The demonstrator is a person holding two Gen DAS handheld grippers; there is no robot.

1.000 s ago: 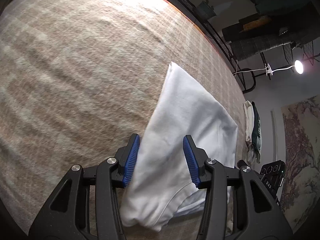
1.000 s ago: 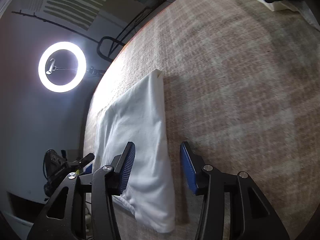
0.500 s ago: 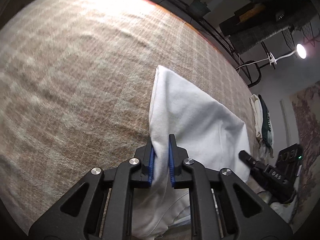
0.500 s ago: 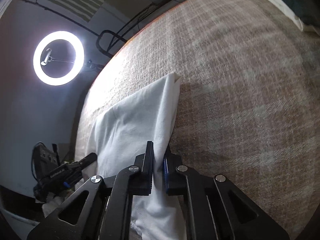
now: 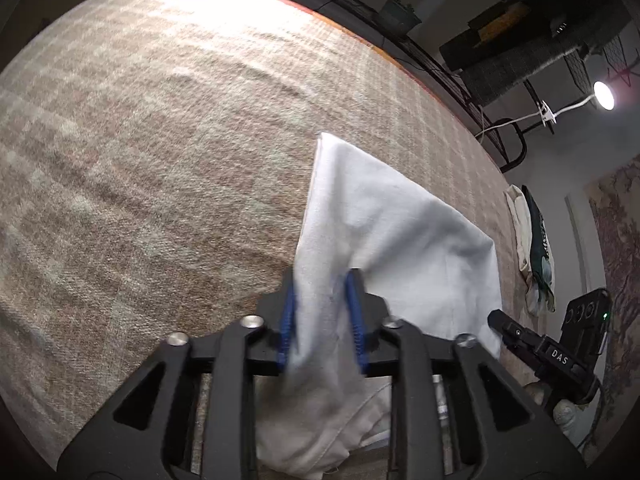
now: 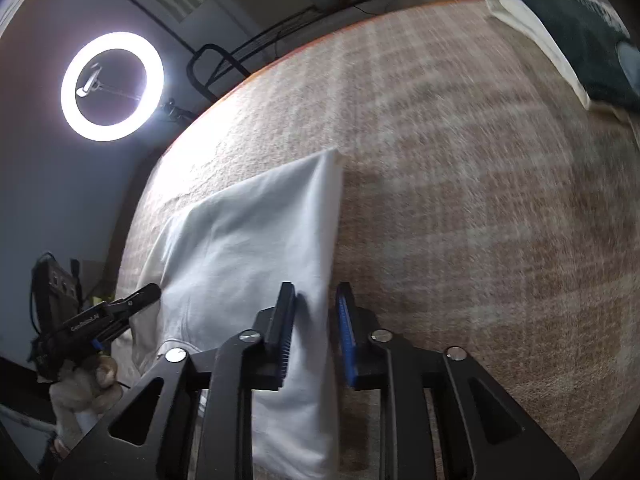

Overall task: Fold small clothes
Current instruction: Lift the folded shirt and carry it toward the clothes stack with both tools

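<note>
Parting again after a tight pinch half a second before, both pairs of fingers now stood a little way open with the cloth's folded edges loose between them — neither had a firm hold that the views could confirm. The left gripper (image 5: 322, 312) straddled the near left edge of the white garment (image 5: 400, 240), blue pads blurred by motion on either side of the fabric. The right gripper (image 6: 316, 332) did the same at the garment's (image 6: 256, 240) right edge, with a clear gap showing beside its right pad.

A second earlier the jaws had been wide; they closed, and had reopened partway. By my reading, the edges were gripped, shifted or tugged straight, and then let go — a squaring-up of the fold, not the start of a new one.

Farther out, the garment lay folded flat on the checked blanket (image 5: 160, 140), its far corner crisp and resting down. Beyond it, at the blanket's edge, a small pile of other clothes (image 6: 560, 20) waited, dark green on cream. A ring light (image 6: 112, 86) glowed past the blanket's far edge.

The fold looked nearly finished; one more halving may remain.
</note>
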